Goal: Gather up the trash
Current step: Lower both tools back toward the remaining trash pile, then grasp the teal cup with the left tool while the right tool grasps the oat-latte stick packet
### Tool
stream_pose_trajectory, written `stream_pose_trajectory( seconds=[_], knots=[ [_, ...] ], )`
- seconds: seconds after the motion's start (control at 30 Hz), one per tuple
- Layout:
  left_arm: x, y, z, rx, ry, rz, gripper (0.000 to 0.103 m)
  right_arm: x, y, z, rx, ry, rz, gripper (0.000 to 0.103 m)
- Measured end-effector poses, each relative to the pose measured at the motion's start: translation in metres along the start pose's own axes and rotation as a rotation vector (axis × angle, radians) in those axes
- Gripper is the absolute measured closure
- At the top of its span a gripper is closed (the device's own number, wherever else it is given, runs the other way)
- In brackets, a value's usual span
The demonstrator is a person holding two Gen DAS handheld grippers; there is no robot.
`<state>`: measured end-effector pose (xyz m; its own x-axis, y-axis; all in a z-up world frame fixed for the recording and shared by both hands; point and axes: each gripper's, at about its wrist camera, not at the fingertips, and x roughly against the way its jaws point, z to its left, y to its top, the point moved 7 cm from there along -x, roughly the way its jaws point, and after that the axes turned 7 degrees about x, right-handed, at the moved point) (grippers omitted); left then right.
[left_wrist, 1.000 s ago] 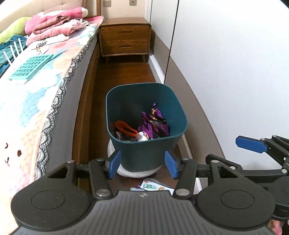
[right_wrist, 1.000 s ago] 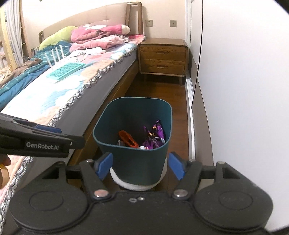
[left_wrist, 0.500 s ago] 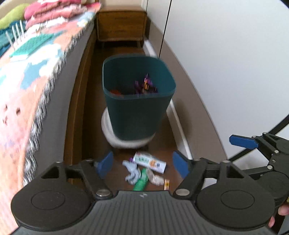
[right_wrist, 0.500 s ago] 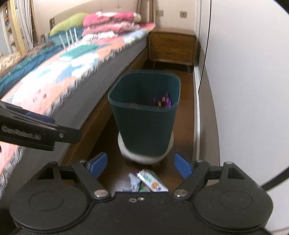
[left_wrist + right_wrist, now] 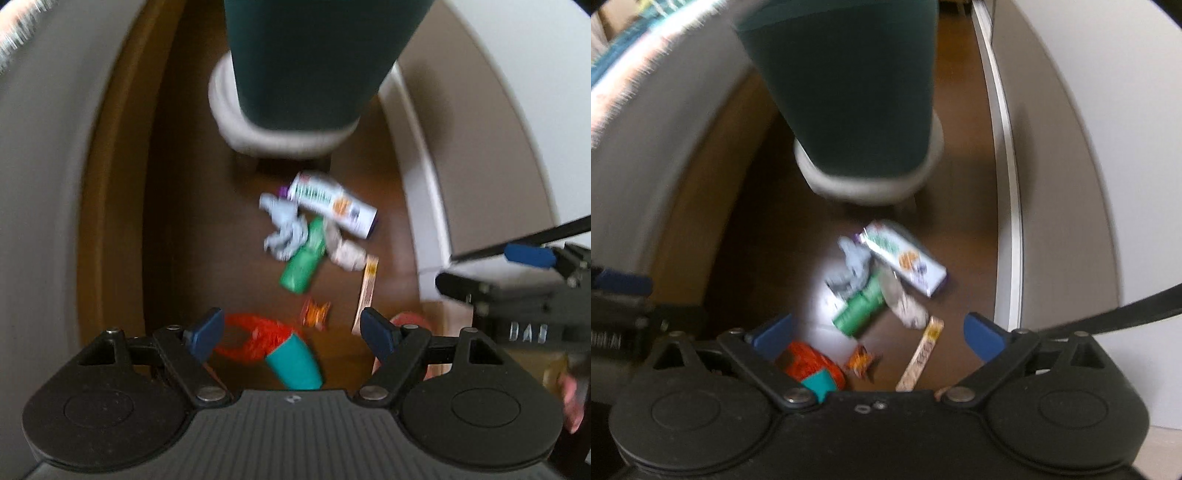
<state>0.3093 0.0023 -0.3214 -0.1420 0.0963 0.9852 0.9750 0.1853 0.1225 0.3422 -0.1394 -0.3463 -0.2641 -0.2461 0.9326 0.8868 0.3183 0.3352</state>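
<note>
Left gripper (image 5: 291, 334) spread wide and empty, right gripper (image 5: 879, 332) opening with nothing gripped, orange net (image 5: 255, 338) and teal piece (image 5: 295, 363) between left fingers, green wrapper (image 5: 858, 310), tissue (image 5: 282, 230), white box (image 5: 905, 258) just ahead, bin (image 5: 849, 85) beyond.

Wooden floor (image 5: 192, 221); scattered litter (image 5: 317, 229), seemingly wrappers.

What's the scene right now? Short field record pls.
place: wood floor between bed side and white wall
bin: dark teal, on a white base, upright
litter: white carton, grey wad, green wrapper, long strip, small orange wrapper, red mesh, teal cup
left tongs: open, empty, above the litter
right tongs: opening, empty
image: motion-blurred
</note>
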Motion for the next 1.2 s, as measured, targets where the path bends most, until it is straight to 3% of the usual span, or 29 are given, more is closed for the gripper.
stream_pose_trajectory(
  seconds=[0.3, 0.6, 0.73, 0.97, 1.2],
  knots=[
    [-0.122, -0.031, 0.023, 0.272, 0.031, 0.218, 0.023, -0.104, -0.016, -0.026, -0.072, 0.038, 0.180, 0.005],
    [-0.228, -0.066, 0.017, 0.254, 0.134, 0.407, 0.023, -0.204, -0.049, -0.045, -0.125, 0.063, 0.342, 0.013],
    [-0.268, -0.087, 0.018, 0.275, 0.139, 0.493, 0.023, -0.246, -0.068, -0.053, -0.123, 0.052, 0.404, 0.019],
    [-0.315, -0.111, 0.024, 0.308, 0.145, 0.587, 0.023, -0.297, -0.094, -0.063, -0.192, 0.077, 0.452, 0.023],
    [-0.337, -0.126, 0.027, 0.312, 0.128, 0.636, 0.023, -0.319, -0.109, -0.060, -0.209, 0.009, 0.457, 0.040]
  ],
)
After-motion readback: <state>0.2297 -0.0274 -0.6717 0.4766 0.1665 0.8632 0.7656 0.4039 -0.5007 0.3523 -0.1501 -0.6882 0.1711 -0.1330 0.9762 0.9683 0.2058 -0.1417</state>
